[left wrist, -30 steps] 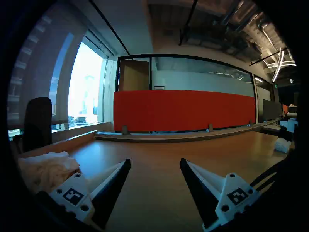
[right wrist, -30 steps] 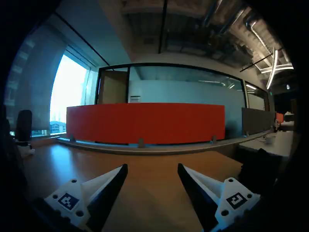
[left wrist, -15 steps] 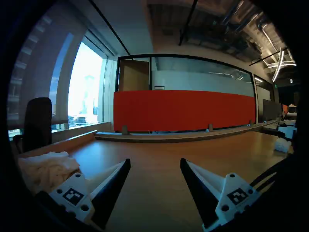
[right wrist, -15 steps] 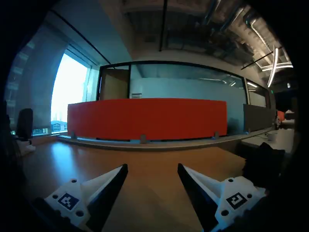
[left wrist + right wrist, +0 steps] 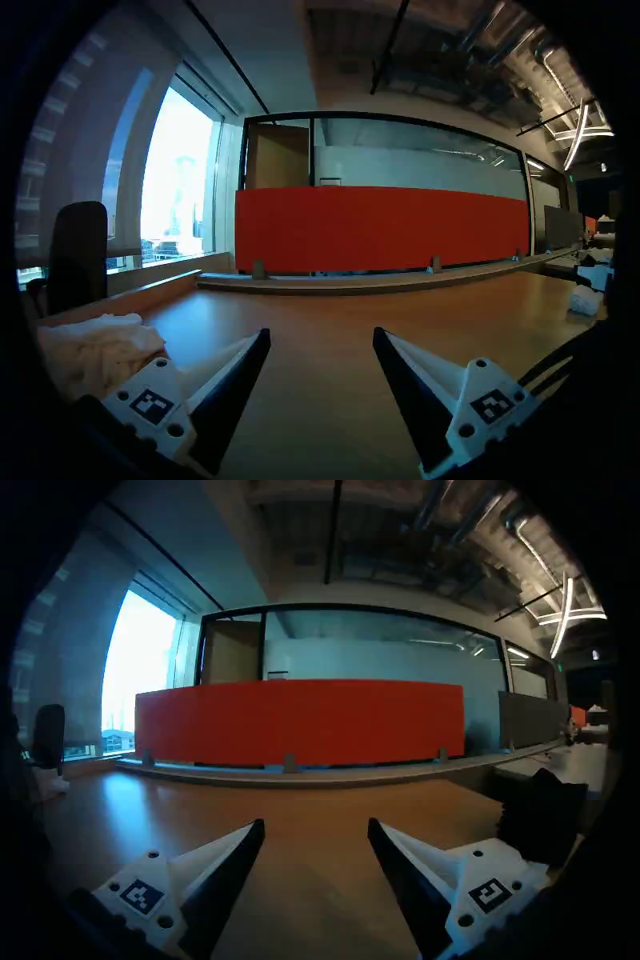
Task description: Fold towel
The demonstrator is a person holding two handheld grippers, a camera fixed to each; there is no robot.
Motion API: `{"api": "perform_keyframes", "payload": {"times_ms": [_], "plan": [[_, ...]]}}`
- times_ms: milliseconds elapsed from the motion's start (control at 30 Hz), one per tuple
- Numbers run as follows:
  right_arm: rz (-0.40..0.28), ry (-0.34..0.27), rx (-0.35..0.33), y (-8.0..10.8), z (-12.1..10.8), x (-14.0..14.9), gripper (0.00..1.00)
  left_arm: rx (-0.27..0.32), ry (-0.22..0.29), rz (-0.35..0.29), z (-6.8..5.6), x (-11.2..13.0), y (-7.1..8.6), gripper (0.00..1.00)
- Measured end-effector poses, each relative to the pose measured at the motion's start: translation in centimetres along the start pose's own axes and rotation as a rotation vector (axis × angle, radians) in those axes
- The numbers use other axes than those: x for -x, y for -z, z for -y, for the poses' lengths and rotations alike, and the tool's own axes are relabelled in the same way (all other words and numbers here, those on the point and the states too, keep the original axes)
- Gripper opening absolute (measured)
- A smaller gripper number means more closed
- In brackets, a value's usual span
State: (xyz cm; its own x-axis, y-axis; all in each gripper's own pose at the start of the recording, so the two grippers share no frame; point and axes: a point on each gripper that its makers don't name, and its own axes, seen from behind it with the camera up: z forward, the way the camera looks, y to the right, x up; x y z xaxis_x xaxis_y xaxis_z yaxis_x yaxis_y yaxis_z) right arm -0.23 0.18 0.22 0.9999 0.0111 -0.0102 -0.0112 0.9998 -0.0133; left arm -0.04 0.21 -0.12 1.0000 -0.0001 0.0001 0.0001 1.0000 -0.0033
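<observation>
A crumpled cream towel [image 5: 96, 352] lies on the wooden table [image 5: 320, 320] at the far left of the left gripper view, just beyond my left finger. My left gripper [image 5: 320, 340] is open low over the table with nothing between its fingers. In the right gripper view my right gripper [image 5: 314, 830] is also open and empty above the bare tabletop [image 5: 312, 808]. A small pale bundle [image 5: 50, 784] sits at the left edge there; I cannot tell if it is the towel.
A red divider panel [image 5: 376, 228] runs along the table's far edge, with glass walls behind. A dark chair back [image 5: 78, 256] stands by the window at left. A white crumpled object [image 5: 584, 300] rests at right. A black object [image 5: 544, 816] sits right of my right gripper.
The right gripper has tilted and shifted slightly, so the black object at right shows more and the divider sits higher. The left gripper has hardly moved.
</observation>
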Motion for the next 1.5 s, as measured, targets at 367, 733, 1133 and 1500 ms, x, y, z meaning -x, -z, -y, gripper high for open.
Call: {"api": "perform_keyframes", "payload": {"times_ms": [367,733,1133,1500], "plan": [[0.01,0.012,-0.017,0.0,0.9,0.0,1.0,0.0,0.0,0.0,0.1,0.0,0.0,0.95],[0.01,0.012,-0.015,0.2,1.0,-0.1,1.0,0.0,0.0,0.0,0.0,0.0,0.0,0.95],[0.011,0.01,-0.018,0.2,1.0,0.1,1.0,0.0,0.0,0.0,0.0,0.0,0.0,0.95],[0.011,0.01,-0.018,0.2,1.0,0.0,1.0,0.0,0.0,0.0,0.1,0.0,0.0,0.95]]}}
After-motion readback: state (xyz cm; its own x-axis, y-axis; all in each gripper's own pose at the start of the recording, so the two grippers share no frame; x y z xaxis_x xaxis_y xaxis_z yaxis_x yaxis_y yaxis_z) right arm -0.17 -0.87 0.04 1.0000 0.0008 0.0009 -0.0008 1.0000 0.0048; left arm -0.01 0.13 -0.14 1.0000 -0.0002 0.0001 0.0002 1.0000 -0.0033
